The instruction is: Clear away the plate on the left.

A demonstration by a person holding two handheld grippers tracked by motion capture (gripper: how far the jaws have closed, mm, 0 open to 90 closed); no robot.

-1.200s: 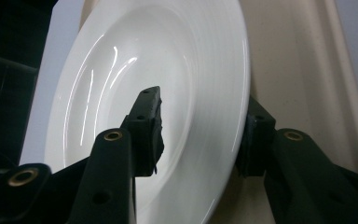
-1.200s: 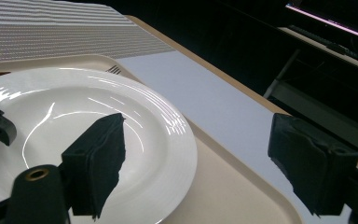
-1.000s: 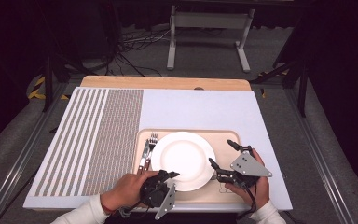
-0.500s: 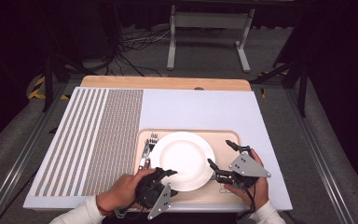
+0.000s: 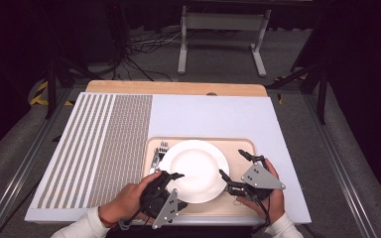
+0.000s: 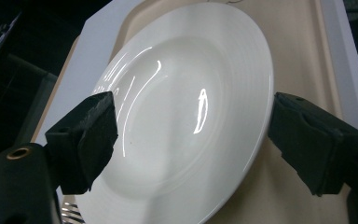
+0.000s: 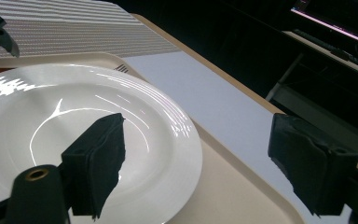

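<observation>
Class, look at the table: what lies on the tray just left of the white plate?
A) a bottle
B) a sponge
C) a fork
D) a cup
C: in the high view, the silver tines of a fork show beside the left edge of the plate on the tan tray.

Plate [image 6: 186, 116] looked glossy glazed ceramic; tray [image 5: 238, 203] smooth matt plastic; fork [image 5: 158, 153] shiny metal; jaw pads matt, rough rubber-like.
</observation>
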